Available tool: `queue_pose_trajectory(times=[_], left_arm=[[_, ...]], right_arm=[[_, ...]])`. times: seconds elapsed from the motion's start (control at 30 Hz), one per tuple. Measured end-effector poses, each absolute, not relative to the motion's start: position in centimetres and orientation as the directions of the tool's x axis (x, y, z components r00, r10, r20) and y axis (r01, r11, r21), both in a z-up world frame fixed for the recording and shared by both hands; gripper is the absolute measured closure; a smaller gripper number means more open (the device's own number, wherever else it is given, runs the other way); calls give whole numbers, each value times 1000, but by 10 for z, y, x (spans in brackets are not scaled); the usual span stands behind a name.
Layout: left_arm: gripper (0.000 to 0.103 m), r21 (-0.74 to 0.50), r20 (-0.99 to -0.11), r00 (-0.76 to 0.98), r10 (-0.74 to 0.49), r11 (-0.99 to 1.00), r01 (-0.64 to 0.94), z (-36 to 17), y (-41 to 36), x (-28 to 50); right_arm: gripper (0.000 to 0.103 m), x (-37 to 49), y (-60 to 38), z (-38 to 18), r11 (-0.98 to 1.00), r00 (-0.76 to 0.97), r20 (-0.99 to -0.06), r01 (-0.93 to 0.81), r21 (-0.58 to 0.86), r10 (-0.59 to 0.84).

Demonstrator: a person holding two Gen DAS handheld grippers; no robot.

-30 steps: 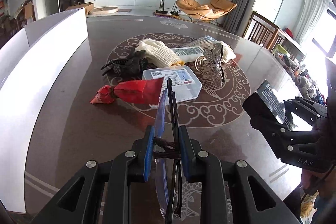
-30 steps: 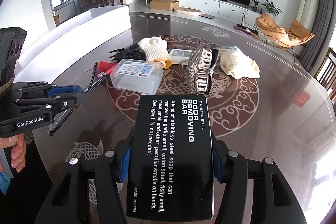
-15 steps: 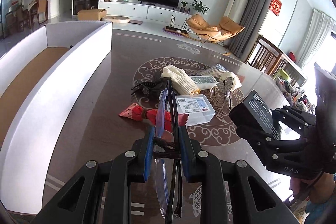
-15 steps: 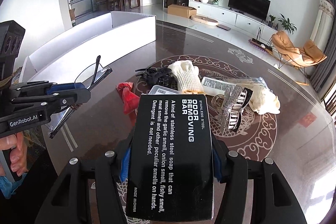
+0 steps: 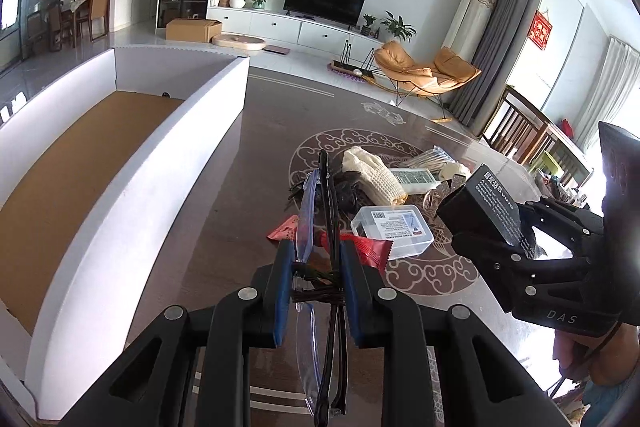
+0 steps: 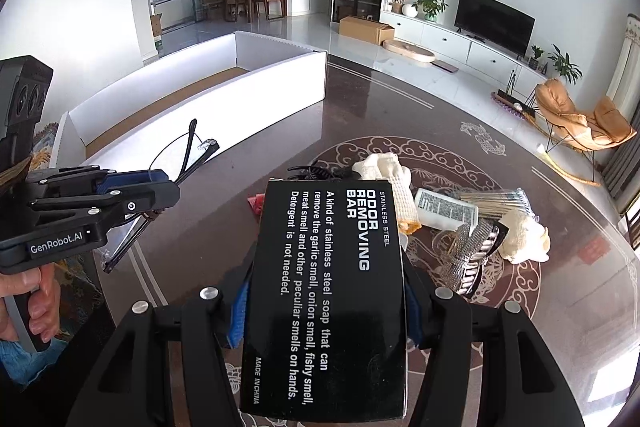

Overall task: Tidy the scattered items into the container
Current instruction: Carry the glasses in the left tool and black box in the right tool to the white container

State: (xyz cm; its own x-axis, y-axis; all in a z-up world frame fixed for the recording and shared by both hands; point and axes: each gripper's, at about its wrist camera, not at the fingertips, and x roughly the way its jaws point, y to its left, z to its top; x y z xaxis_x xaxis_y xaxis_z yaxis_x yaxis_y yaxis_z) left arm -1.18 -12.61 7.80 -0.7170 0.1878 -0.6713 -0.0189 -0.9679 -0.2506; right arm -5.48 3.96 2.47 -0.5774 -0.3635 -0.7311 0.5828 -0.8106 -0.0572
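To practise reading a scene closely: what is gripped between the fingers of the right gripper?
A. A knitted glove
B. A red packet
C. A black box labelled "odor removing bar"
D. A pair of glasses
C: the right wrist view shows the black box clamped in the right gripper, while the glasses are in the left gripper.

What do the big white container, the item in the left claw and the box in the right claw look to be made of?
Container: probably corrugated cardboard, matte white walls, brown floor, fluted top edge.
Eyeglasses in the left claw: clear lenses, likely plastic, with thin dark arms, material unclear.
Black box in the right claw: seemingly printed card, slight sheen, crisp folded edges, white lettering.
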Motion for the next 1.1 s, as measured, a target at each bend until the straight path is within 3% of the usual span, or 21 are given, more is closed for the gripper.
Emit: queue_pose_trajectory(times=[0.33, 0.6, 0.87, 1.1], left_arm=[[80, -250, -633, -765, 120, -967, 55, 116, -197, -10], [80, -231, -644, -765, -2, -953, 197, 131, -298, -23], [80, -270, -716, -696, -49, -901, 341, 96, -387, -70], [80, -298, -792, -610, -30, -852, 429, 42, -416, -124]], right_arm=[[44, -84, -27, 52, -761, -548, -709, 649, -25, -444], [44, -117, -118, 87, -711, -546, -647, 703, -9, -532], [44, -174, -250, 75, -648, -458, -689, 761, 22, -562], [44, -237, -322, 18, -686, -412, -790, 728, 14, -454]])
